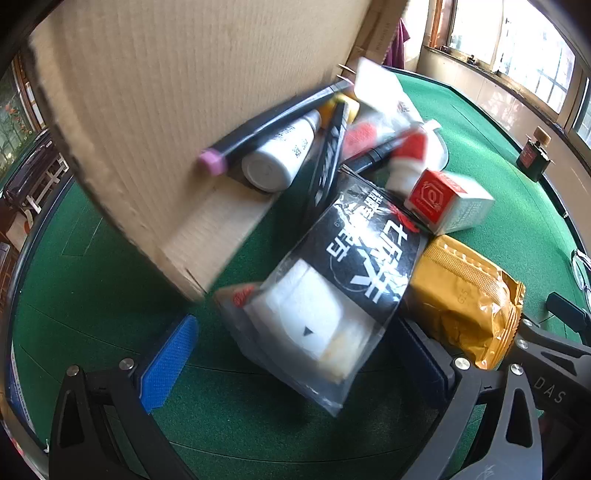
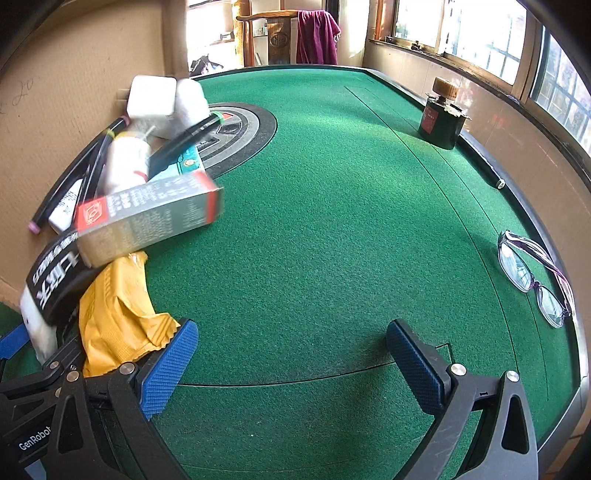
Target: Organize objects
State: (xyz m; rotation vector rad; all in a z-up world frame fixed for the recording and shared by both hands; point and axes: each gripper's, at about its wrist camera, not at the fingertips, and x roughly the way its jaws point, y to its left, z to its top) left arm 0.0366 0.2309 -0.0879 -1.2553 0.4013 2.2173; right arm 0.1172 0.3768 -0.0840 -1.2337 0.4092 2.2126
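Note:
A cardboard box [image 1: 155, 122] lies tipped on its side on the green felt table [image 1: 92, 295], with items spilling from its mouth: a black marker with a pink cap [image 1: 273, 122], a white bottle [image 1: 280, 155], a red and grey carton [image 1: 448, 201], a clear bag with a black label [image 1: 332, 295] and a yellow snack packet [image 1: 465, 299]. My left gripper [image 1: 291, 365] is open, its jaws either side of the clear bag. My right gripper [image 2: 291, 365] is open and empty over bare felt, with the pile [image 2: 147, 214] to its left and the yellow packet [image 2: 118, 314] beside its left finger.
A dark ink bottle [image 2: 441, 118] stands near the table's far right rail. A pair of glasses [image 2: 535, 277] lies at the right edge. A round grey panel [image 2: 240, 133] is set in the felt behind the pile. A wooden chair with a maroon cloth [image 2: 316, 35] stands beyond the table.

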